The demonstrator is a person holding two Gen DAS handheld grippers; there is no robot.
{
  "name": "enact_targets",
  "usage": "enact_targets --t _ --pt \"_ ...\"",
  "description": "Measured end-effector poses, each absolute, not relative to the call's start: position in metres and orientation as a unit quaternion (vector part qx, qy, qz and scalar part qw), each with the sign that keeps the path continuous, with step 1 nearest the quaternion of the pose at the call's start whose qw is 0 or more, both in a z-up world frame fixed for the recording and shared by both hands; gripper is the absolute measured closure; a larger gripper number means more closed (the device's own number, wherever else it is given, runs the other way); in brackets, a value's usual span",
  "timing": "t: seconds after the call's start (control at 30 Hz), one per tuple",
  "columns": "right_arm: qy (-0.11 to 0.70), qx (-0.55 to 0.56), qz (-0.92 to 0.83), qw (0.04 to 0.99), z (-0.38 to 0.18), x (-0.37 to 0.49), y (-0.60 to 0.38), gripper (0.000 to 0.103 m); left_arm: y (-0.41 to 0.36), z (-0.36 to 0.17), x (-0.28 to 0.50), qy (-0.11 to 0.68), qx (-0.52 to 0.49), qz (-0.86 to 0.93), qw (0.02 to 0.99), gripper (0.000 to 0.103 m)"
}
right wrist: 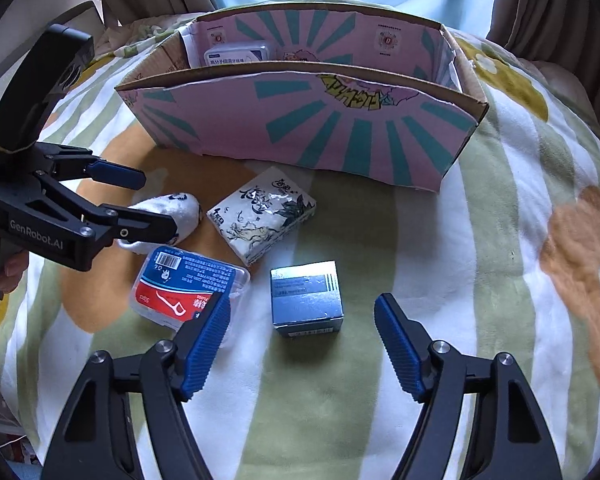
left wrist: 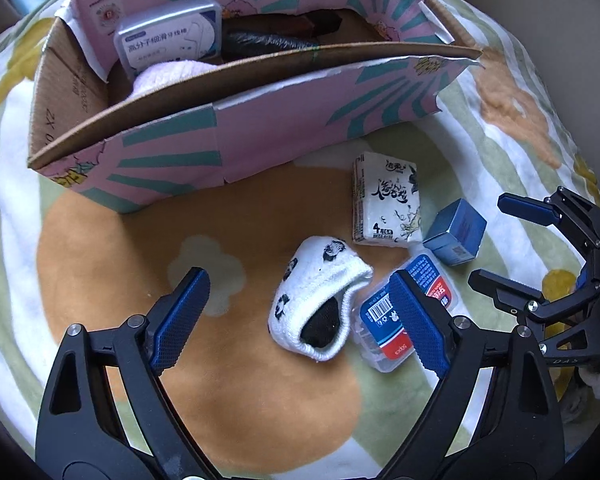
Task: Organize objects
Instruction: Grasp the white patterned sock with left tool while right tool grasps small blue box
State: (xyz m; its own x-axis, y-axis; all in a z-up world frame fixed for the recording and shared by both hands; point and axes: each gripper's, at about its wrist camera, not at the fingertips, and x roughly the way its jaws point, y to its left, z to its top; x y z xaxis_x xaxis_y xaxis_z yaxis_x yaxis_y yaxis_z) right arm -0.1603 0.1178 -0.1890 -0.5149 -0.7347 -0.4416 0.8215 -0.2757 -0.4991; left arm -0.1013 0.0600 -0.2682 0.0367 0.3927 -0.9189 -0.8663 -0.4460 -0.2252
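A white sock with black prints (left wrist: 320, 300) lies on the blanket, and my left gripper (left wrist: 298, 280) hangs open over it, one finger on each side, not touching. In the right wrist view the left gripper (right wrist: 156, 200) straddles the sock (right wrist: 180, 208). My right gripper (right wrist: 302, 300) is open around a small blue box (right wrist: 306, 296), with a gap at each pad. From the left wrist view the right gripper (left wrist: 489, 240) stands beside that blue box (left wrist: 456, 236). A clear floss-pick case (right wrist: 180, 284) and a tissue pack (right wrist: 262, 212) lie between them.
A pink and teal cardboard box (right wrist: 320, 128) stands open-topped behind the items; it holds a white floss case (left wrist: 168, 40), a pink cloth (left wrist: 168, 76) and a dark wrapped item (left wrist: 268, 40). A flowered blanket (right wrist: 500, 240) covers the surface. A person sits behind the box.
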Motion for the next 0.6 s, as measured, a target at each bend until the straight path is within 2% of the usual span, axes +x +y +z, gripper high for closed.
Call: enact_targets --t 0.17,0.3,0.37,0.53,0.6 --pt "0.351 0.058 -0.794 0.493 -0.191 -0.166 0.114 0.044 0.065 -0.286 -0.104 0.218 -0.547 0.651 0.480 0.021" --pt "0.351 0.056 -0.792 0.496 -0.194 -0.168 0.112 0.045 0.066 -0.291 -0.107 0.211 -0.546 0.652 0.482 0.022" --pt "0.352 0.055 -0.792 0.496 -0.197 -0.168 0.111 0.046 0.066 -0.294 -0.108 0.215 -0.545 0.653 0.481 0.026" --pt "0.357 0.064 -0.789 0.496 -0.204 -0.172 0.106 0.052 0.067 -0.297 -0.106 0.229 -0.531 0.654 0.487 0.031" --pt "0.358 0.065 -0.788 0.497 -0.205 -0.173 0.104 0.057 0.068 -0.297 -0.103 0.240 -0.521 0.657 0.490 0.036"
